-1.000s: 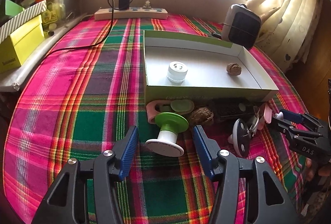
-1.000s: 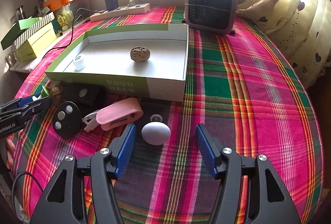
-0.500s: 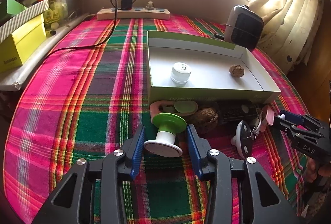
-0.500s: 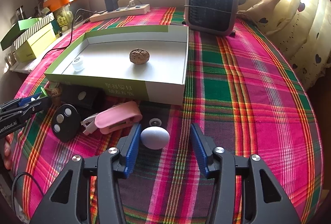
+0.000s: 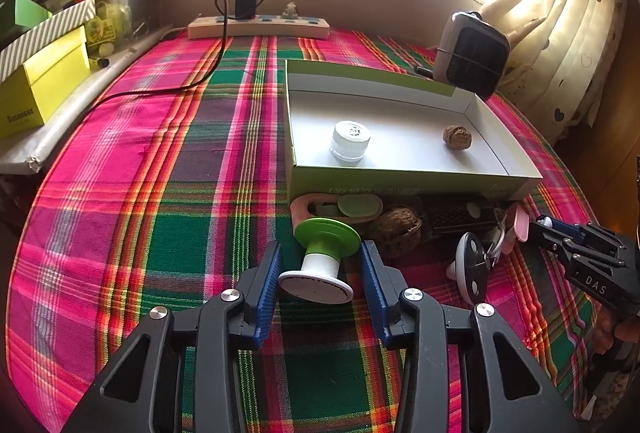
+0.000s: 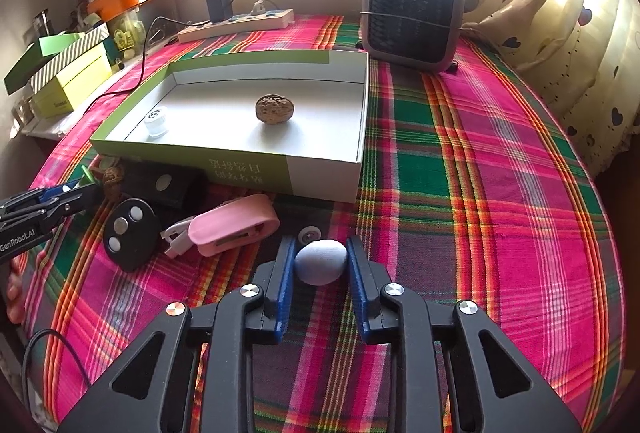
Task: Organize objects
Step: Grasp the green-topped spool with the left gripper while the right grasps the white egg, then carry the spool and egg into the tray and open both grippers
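Both claws have narrowed since the earlier frames, each drawing in around its own item on the plaid table (image 5: 120,169).

Left claw (image 5: 320,275): blue pads flank a green-and-white spool (image 5: 322,259). Its white flange sits between the fingertips, the left pad at or against the flange's edge, the right pad just beside it; whether they press cannot be told. Spool lies tilted, long axis running away from the claw toward the box, green flange at the far end, white flange nearest the camera.

Right claw (image 6: 320,261): jaws closing, pads against both sides of a pale egg-shaped object (image 6: 321,261) resting on the cloth. Its long axis lies crosswise, from pad to pad.

Green-and-white box (image 6: 320,177): open, beyond both claws; holds a walnut (image 6: 274,108) and a small white jar (image 6: 157,121), well apart.

Loose items in front of the box: pink clip (image 6: 234,225), black remote fob (image 6: 130,229), second walnut (image 5: 400,229).
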### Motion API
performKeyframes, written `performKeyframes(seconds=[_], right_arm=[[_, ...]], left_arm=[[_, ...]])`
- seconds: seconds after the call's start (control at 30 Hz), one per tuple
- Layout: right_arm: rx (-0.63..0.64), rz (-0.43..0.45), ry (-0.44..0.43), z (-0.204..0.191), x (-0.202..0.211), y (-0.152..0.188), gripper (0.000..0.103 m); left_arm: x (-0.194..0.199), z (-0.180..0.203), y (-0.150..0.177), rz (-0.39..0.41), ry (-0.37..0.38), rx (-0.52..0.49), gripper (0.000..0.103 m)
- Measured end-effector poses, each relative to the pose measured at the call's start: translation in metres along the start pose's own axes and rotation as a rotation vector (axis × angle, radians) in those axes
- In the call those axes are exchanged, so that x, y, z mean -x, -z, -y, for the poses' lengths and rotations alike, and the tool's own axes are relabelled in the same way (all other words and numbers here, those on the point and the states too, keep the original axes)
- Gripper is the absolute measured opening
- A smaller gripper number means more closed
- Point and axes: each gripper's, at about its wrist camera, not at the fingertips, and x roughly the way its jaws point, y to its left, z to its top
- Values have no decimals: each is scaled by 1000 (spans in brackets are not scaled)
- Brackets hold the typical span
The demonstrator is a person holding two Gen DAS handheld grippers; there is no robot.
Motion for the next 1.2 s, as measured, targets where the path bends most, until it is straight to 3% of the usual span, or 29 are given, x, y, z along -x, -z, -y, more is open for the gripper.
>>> performKeyframes(seconds=[0.67,1.2], right_arm=[[-19,60,-12,3,18,-8,26],[25,137,-68,-12,29,-56,26]], left_arm=[[21,6,-8,40,21,-9,37],[18,18,-56,71,57,-51,37]])
